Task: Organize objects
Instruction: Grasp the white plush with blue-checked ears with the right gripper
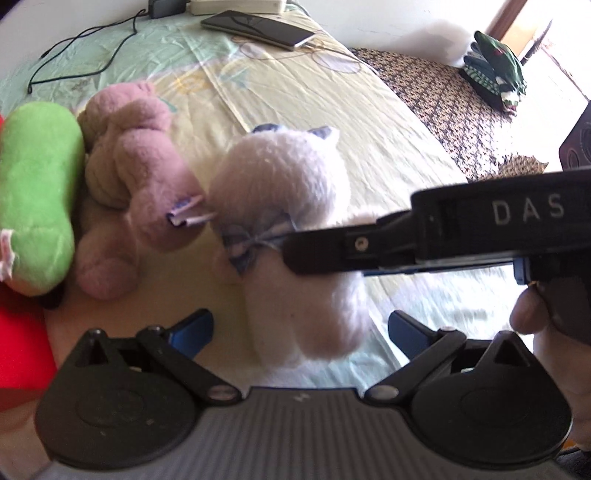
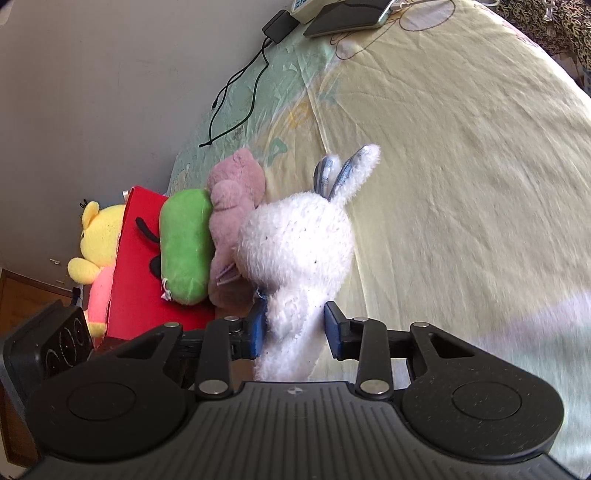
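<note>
A white plush bunny (image 1: 280, 177) with a blue bow lies on the yellow bed sheet (image 1: 369, 140). My right gripper (image 2: 295, 326) is shut on the white bunny (image 2: 295, 243) just below its head, and it reaches in from the right in the left wrist view (image 1: 291, 254). My left gripper (image 1: 301, 330) is open, its blue pads (image 1: 195, 328) standing wide on either side of the bunny's lower body without touching it. A pink plush (image 1: 136, 177) lies pressed against the bunny's left side, then a green plush (image 1: 37, 192), a red cushion (image 2: 140, 266) and a yellow bear (image 2: 99, 236).
A phone (image 1: 258, 27), a charger with a black cable (image 1: 92, 48) and a white box lie at the bed's far end by the wall. A patterned blanket (image 1: 443, 96) with a dark green bundle (image 1: 495, 66) covers the far right. A black device (image 2: 55, 347) sits beside the bed.
</note>
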`<state>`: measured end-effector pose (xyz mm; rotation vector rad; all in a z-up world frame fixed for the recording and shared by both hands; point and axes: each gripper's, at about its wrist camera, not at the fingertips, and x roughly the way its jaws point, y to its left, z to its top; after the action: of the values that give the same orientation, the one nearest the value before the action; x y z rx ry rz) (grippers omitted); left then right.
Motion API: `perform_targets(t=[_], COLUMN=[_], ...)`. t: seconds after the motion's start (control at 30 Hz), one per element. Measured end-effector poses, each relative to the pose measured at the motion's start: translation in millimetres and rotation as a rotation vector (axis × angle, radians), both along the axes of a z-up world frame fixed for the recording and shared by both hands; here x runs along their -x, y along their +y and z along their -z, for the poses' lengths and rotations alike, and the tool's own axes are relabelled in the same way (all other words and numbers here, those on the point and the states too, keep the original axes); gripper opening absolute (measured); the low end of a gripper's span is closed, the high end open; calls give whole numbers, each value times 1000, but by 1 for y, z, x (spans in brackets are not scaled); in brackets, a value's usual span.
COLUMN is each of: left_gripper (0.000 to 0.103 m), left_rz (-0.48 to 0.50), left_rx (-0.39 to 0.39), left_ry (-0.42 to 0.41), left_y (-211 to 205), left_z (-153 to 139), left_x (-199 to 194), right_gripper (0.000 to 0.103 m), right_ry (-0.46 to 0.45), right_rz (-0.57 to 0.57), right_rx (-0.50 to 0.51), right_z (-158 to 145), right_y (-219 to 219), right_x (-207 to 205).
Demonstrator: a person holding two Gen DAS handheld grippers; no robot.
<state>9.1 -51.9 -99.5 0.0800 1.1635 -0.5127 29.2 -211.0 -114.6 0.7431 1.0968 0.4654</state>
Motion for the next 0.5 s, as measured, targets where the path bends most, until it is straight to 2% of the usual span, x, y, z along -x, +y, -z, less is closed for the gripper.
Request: perform_targets(t=[0.2,0.5], left_gripper=[96,85], left_rz=[16,46], left_rx=[15,21], left_ry=[-1,-9], left_y=[1,-1], left_z=[0,-1], left_x=[11,32], right_gripper=[36,36], right_ry=[4,-42], right_rz=[-4,-84], right_rx=[20,95], right_z=[-6,-20], right_y=[1,18], right_x=[21,48])
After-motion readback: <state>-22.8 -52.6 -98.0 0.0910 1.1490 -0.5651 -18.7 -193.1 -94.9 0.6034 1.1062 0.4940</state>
